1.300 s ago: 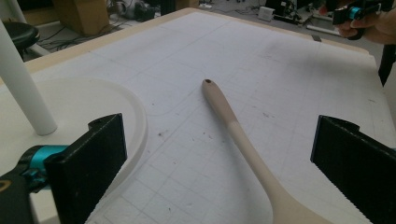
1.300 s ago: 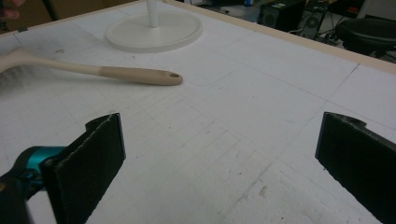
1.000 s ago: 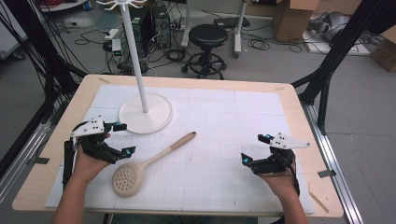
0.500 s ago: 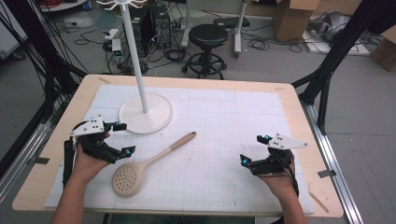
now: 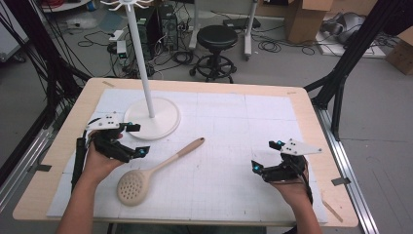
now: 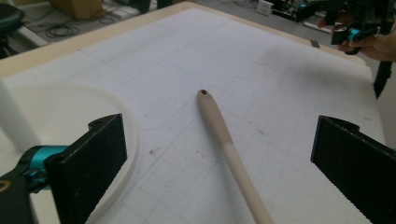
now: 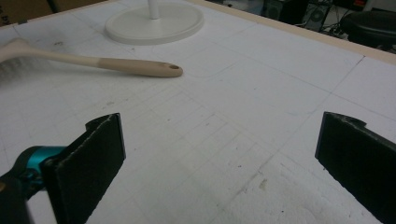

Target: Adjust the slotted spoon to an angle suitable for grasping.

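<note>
Stillness, mostly, across the last second. Spoon (image 5: 160, 165) in the same spot on the mat (image 5: 234, 126), no shift, no lift. Left gripper (image 5: 138, 139) nudged only slightly, hovering just beside the handle's lower half, between stand base (image 5: 163, 124) and spoon bowl. Jaws spread wide, nothing held, handle running up the middle of the gap in the left gripper view. Right gripper (image 5: 267, 155) low near the right side of the table (image 5: 309, 122), well apart from the spoon, jaws likewise wide apart and empty.

Meaning for the work, as a judgement: approach about finished, grasp not yet begun. Left side lined up to close on the handle, right side idle.

Long axis of the spoon: diagonal across the mat, near-left to far-right as seen from above. Perforated bowl at the near-left end, closest to the person. Handle tip, with its small hanging hole, at the far-right end, pointing toward the table's middle. Flat on the mat, touching neither base nor gripper.

From the left gripper, handle pointing almost straight away, roughly crosswise to the jaws' closing line: a fair set-up for a pinch across the shaft. Likely next: down a little, then squeeze. Possible trouble: round handle rolling aside under uneven contact.
</note>
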The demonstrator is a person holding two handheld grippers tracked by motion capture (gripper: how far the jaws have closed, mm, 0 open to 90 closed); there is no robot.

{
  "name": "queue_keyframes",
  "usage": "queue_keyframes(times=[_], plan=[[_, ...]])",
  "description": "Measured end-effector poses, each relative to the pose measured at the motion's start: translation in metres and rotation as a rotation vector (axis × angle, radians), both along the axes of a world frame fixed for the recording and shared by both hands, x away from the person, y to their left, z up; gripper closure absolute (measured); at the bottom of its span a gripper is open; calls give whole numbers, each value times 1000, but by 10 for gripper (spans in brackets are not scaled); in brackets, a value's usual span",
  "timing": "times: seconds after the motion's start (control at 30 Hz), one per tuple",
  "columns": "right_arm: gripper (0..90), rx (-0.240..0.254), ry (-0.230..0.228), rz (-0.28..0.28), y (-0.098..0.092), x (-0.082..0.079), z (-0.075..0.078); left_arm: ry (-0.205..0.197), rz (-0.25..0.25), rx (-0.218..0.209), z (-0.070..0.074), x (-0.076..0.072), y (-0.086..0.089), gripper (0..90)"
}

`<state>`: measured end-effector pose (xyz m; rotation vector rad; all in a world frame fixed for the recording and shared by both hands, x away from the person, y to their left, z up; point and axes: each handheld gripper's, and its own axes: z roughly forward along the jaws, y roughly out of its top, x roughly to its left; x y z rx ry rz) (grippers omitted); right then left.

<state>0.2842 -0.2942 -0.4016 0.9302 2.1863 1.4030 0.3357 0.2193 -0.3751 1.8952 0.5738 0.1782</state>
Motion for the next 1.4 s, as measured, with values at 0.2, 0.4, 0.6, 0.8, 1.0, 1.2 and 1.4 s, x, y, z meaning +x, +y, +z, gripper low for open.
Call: queue_keyframes(times=[0.2, 0.4, 0.6, 0.8, 1.0, 1.2, 1.4], plan=[[3, 1, 0, -5, 0, 0, 1, 25, -52, 77, 3, 8, -23, 41], [5, -21, -42, -2, 3, -3, 5, 20, -83, 140, -1, 12, -44, 40], [5, -23, -32, 3, 5, -2, 4, 44, -94, 185, -7, 19, -61, 40], [5, -35, -12, 8, 5, 0, 1, 94, -99, 239, -15, 29, -75, 41], [5, -36, -8, 8, 5, 1, 0, 95, -83, 332, -17, 34, -93, 41], [5, -39, -7, 7, 6, 0, 0, 112, -93, 434, -29, 39, -109, 42], [5, -35, -6, 3, 5, 1, 0, 150, -153, 497, -40, 42, -116, 231]])
